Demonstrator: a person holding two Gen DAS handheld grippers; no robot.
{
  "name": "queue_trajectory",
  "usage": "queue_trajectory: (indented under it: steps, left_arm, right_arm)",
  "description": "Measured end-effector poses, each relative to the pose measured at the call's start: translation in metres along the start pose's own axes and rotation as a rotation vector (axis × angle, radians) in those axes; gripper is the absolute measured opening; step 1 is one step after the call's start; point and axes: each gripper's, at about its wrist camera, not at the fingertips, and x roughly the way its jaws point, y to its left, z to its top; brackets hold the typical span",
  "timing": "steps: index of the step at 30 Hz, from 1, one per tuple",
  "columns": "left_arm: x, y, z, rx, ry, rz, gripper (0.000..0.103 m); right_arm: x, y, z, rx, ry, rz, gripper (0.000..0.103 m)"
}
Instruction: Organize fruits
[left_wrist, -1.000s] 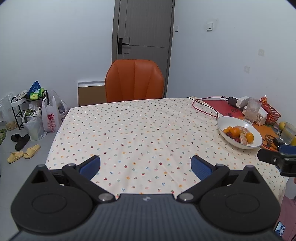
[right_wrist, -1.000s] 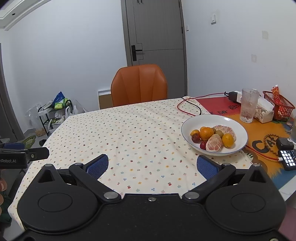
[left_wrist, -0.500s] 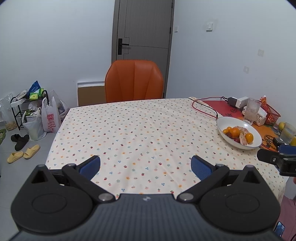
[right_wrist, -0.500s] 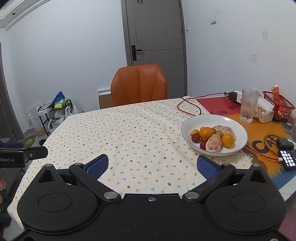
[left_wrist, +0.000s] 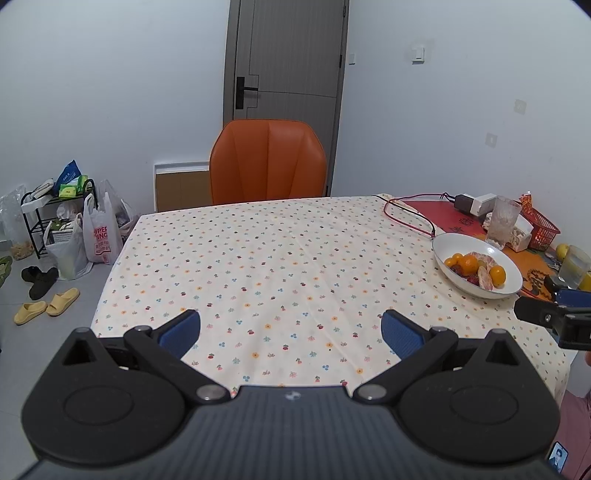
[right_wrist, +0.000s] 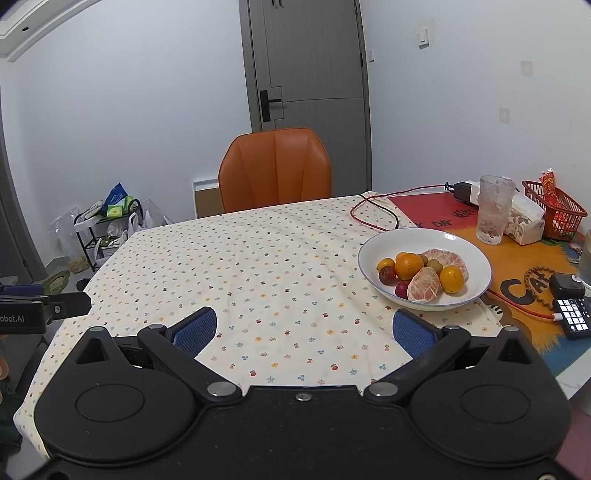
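We hold both claws, left (left_wrist: 291, 330) and right (right_wrist: 304, 330), released and empty. Fruits (right_wrist: 424, 275) lie gathered in the bowl (right_wrist: 469, 254), right of them; none elsewhere on the worktop (right_wrist: 280, 273).

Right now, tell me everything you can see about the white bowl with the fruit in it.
The white bowl is wide, shallow and glossy, looks ceramic, with a thin dark line along its rim. It sits upright at the right edge of the floral tablecloth, beside an orange mat. Inside lie small oranges, peeled citrus pieces, dark red fruits and a greenish one. A red cable passes close by its near side. Neither tool touches it.
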Motion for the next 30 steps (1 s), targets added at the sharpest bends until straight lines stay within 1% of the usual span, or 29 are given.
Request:
queue_trajectory:
  steps: [30]
  left_arm:
    - [-0.0014,-0.0004,-0.0008,0.015,-0.004,-0.011,0.103]
  right_arm:
    - [0.0030,-0.0056,0.0010,0.015,0.009,0.002,0.103]
